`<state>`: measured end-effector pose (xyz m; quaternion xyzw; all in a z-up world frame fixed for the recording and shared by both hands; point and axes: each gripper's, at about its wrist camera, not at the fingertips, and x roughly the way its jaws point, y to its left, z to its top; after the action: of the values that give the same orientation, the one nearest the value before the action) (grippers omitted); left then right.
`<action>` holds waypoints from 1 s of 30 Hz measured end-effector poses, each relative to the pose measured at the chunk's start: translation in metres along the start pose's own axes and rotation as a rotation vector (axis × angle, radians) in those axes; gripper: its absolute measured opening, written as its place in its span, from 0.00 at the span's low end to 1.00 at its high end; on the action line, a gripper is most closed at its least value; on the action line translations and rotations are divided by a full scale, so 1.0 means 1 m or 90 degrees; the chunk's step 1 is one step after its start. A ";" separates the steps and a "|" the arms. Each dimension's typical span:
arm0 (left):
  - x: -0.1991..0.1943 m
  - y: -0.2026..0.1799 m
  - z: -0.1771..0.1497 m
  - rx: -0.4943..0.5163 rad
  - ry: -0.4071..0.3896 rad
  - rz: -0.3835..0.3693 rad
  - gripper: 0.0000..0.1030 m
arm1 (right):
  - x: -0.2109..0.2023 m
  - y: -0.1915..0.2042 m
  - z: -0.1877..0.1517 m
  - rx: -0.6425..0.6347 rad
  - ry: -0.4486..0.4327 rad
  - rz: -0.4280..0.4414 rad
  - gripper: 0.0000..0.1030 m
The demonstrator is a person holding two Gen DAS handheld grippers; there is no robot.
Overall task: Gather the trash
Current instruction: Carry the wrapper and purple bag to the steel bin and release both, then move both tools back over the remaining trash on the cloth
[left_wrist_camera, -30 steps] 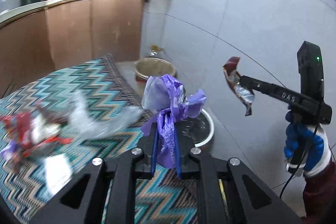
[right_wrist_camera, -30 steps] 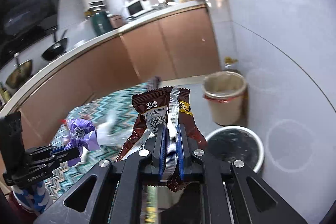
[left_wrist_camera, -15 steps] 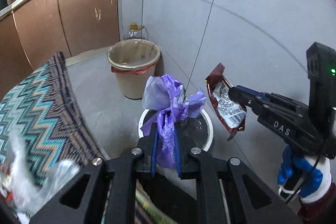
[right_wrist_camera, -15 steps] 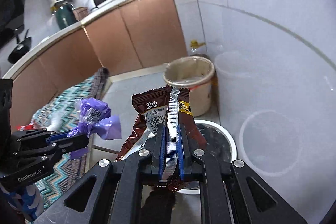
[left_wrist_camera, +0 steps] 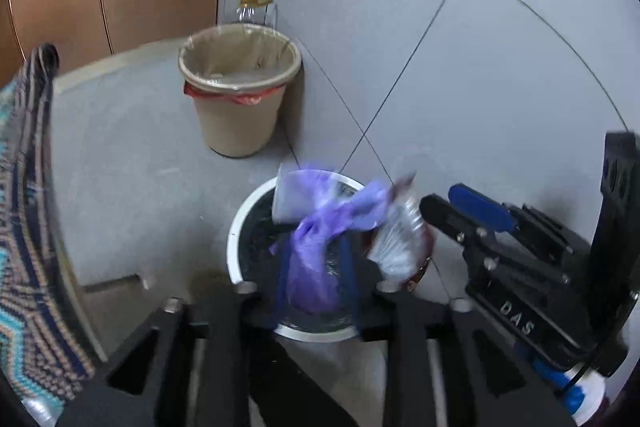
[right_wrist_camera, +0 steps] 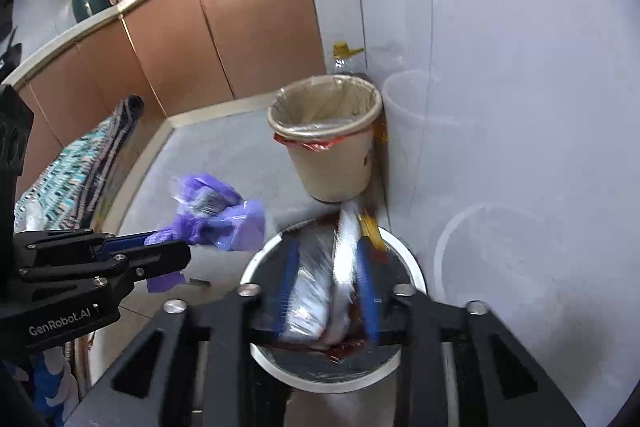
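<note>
Above the white-rimmed bin [left_wrist_camera: 236, 227], the left gripper [left_wrist_camera: 316, 273] has its fingers spread with the purple wrapper [left_wrist_camera: 316, 227] loose between them, and to its right the right gripper [right_wrist_camera: 328, 291] stands just as wide around the brown snack packet [right_wrist_camera: 344, 267], so both pieces look like they are dropping in. By my reading, this pair is nearly binned. Only the right wrist view shows litter on the zigzag cloth [right_wrist_camera: 76, 163], left of the bin, so more collecting likely remains.
</note>
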<state>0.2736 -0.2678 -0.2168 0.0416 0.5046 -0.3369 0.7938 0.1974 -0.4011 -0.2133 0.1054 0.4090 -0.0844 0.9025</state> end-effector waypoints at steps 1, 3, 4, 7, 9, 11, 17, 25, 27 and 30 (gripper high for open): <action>0.002 0.001 0.000 -0.007 -0.001 -0.005 0.34 | 0.002 -0.002 -0.001 0.004 0.003 -0.004 0.37; 0.005 0.003 0.001 -0.017 -0.001 -0.010 0.34 | 0.004 -0.005 -0.004 0.010 0.008 -0.012 0.39; 0.006 0.005 0.002 -0.019 -0.004 -0.009 0.34 | 0.004 -0.006 -0.006 0.012 0.009 -0.012 0.39; 0.000 0.005 0.000 -0.019 -0.022 0.000 0.34 | -0.001 -0.006 -0.009 0.011 0.009 -0.015 0.41; -0.010 0.003 -0.002 -0.017 -0.043 0.012 0.34 | -0.006 -0.004 -0.009 0.012 0.004 -0.015 0.42; -0.021 0.000 -0.003 -0.012 -0.066 0.029 0.34 | -0.015 -0.001 -0.008 0.015 -0.005 -0.012 0.43; -0.065 -0.015 -0.012 0.013 -0.140 0.082 0.34 | -0.046 0.014 -0.003 0.010 -0.039 -0.006 0.53; -0.141 -0.032 -0.035 0.036 -0.241 0.143 0.34 | -0.109 0.042 0.003 -0.013 -0.109 0.010 0.61; -0.162 -0.036 -0.044 0.042 -0.259 0.155 0.34 | -0.126 0.050 0.003 -0.019 -0.127 0.016 0.62; -0.189 -0.041 -0.057 0.050 -0.286 0.180 0.41 | -0.149 0.059 0.003 -0.026 -0.151 0.028 0.64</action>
<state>0.1563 -0.1830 -0.0769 0.0668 0.2915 -0.2427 0.9229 0.1164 -0.3351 -0.0913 0.0851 0.2985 -0.0682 0.9482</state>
